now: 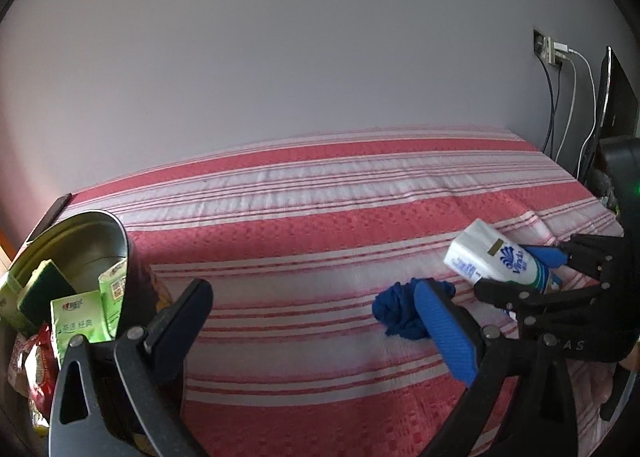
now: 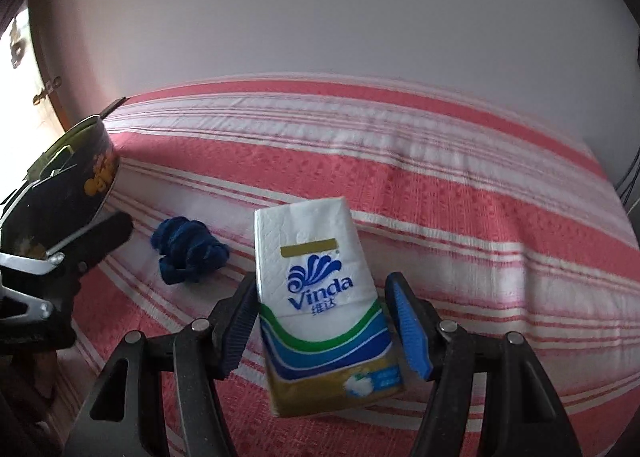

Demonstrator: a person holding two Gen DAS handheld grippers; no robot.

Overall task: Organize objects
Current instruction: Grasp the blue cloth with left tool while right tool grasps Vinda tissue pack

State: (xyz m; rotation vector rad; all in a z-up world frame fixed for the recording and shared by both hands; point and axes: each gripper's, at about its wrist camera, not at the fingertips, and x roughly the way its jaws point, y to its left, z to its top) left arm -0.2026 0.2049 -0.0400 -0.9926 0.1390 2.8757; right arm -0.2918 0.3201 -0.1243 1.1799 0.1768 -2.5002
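My right gripper (image 2: 324, 321) is shut on a white Vinda tissue pack (image 2: 320, 297) and holds it above the striped bed; the pack also shows in the left wrist view (image 1: 500, 257) with the right gripper (image 1: 520, 269) around it. A crumpled blue cloth (image 2: 188, 249) lies on the bed, seen too in the left wrist view (image 1: 400, 309). My left gripper (image 1: 316, 313) is open and empty, beside a round metal tin (image 1: 80, 241) that holds green packets (image 1: 76, 325) and a sponge (image 1: 44, 293). The tin stands at the left in the right wrist view (image 2: 92, 161).
The pink and white striped bedcover (image 1: 320, 225) runs to a plain wall. A wall socket with cables (image 1: 556, 57) and a dark monitor (image 1: 616, 97) stand at the right. A red snack bag (image 1: 36, 369) lies in the tin. A door edge (image 2: 24, 57) shows far left.
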